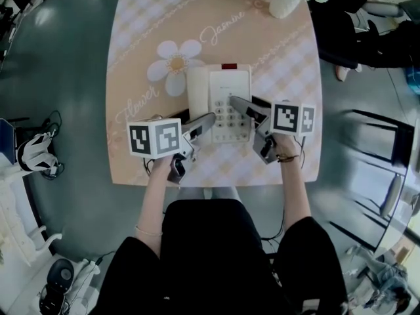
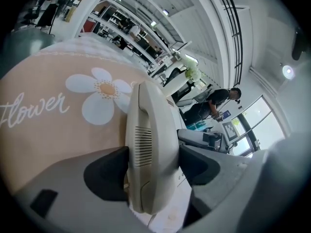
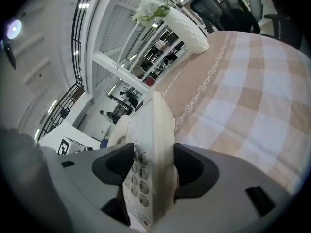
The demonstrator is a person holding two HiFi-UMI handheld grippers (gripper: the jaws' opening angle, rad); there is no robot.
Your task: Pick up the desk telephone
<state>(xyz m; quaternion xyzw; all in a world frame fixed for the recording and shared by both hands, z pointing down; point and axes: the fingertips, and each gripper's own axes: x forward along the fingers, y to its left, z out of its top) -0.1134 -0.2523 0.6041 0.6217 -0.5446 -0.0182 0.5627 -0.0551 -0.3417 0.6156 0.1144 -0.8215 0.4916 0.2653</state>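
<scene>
Desk telephone (image 1: 230, 87) pinched — L gripper (image 2: 153, 168) jaws on handset (image 2: 146, 125), R gripper (image 3: 151, 169) at keypad (image 3: 137, 174).

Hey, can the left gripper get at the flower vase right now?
Probably not. The left gripper is clamped on the desk telephone at its handset side, and the vase stands at the table's far right corner, well beyond it.
</scene>
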